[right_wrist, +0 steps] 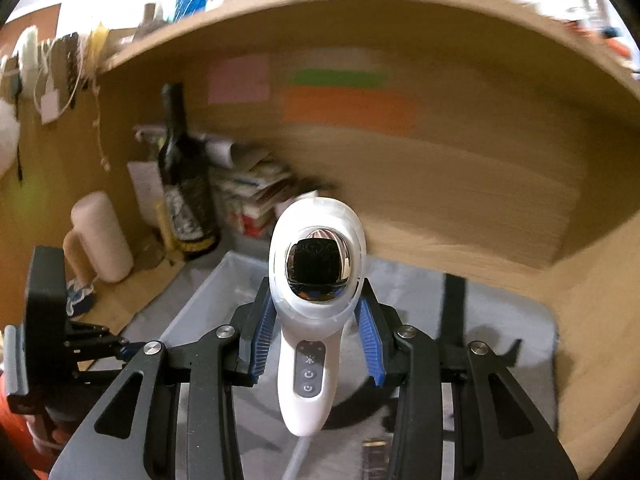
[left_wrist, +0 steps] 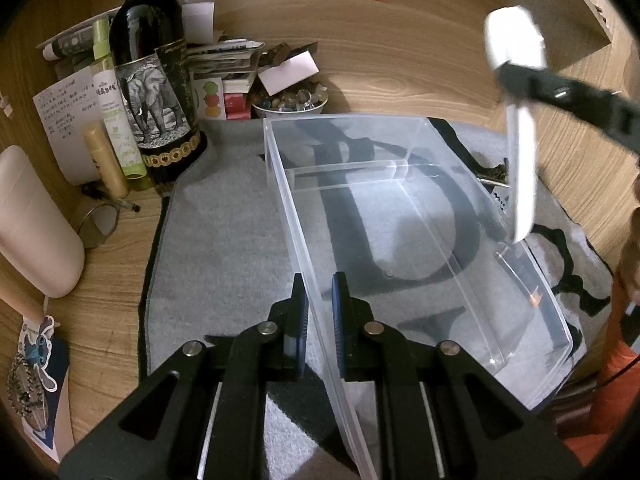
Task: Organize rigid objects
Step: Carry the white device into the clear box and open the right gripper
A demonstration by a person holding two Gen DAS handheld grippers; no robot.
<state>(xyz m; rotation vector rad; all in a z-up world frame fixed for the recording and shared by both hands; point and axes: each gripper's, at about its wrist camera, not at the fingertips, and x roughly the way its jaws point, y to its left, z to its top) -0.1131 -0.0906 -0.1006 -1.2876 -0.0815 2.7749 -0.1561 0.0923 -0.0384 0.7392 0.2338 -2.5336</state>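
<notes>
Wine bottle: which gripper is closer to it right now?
Left. The left gripper clamps the near wall of the clear bin on the mat, with the wine bottle standing off the bin's far-left corner. The right gripper holds the white device raised over the bin's right side.

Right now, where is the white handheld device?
The white handheld device is gripped in the right tongs, above the right side of the clear plastic bin.

Plenty of room inside the clear bin (left_wrist: 420,240), open top and nothing in it but a low divider (left_wrist: 348,170). Back-left corner's jammed though: wine bottle (left_wrist: 154,80), spray bottle (left_wrist: 114,112), paper stack (left_wrist: 224,56) and bead bowl (left_wrist: 290,102) crowd the far rim.
</notes>
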